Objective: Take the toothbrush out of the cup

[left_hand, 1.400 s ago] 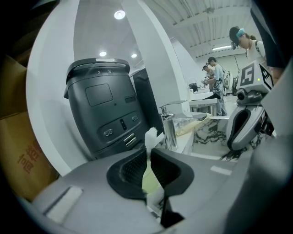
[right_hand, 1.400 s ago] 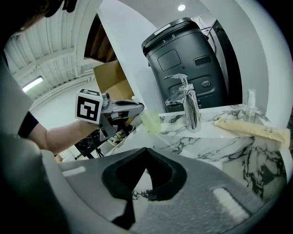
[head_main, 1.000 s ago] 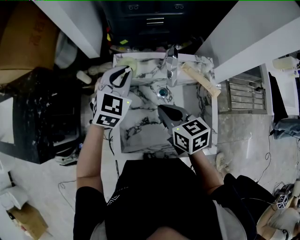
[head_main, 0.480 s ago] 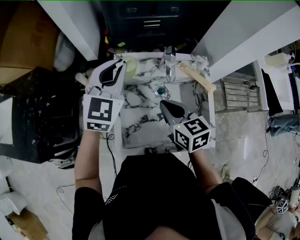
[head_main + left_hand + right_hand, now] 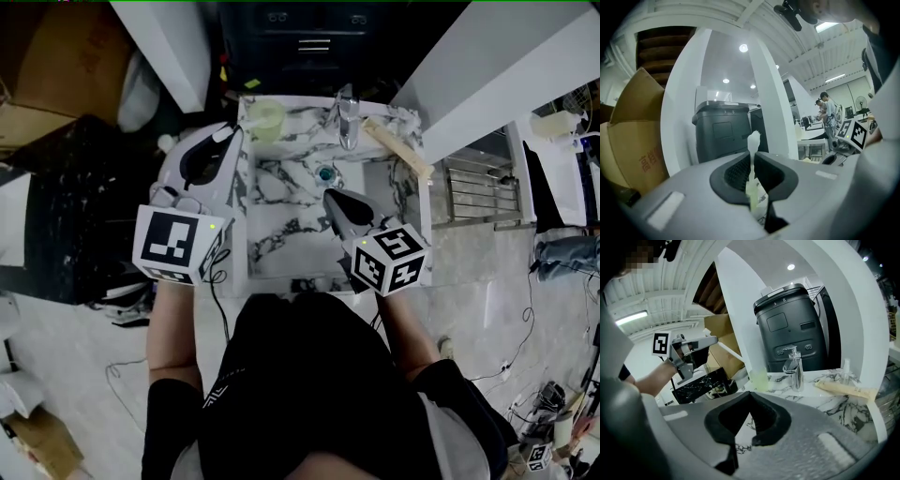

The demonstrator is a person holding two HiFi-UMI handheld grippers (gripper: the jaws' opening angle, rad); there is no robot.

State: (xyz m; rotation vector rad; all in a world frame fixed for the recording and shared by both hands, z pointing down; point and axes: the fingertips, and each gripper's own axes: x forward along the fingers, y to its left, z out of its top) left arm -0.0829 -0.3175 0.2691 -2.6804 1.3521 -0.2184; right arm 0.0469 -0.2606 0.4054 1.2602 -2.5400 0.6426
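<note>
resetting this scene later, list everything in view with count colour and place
toothbrush: 1, white bristles, between the left hand-held gripper's jaws
cup: 1, pale green, sink top's back left corner
sink: 1, white marble with dark veins, centre
faucet: 1, chrome, back middle of sink
long packet: 1, beige, sink's back right edge
bin: 1, dark grey, behind the sink
cardboard box: 1, brown, far left
left hand-held gripper: 1, grey, shut on the toothbrush, left of sink
right hand-held gripper: 1, grey, shut and empty, over the sink
</note>
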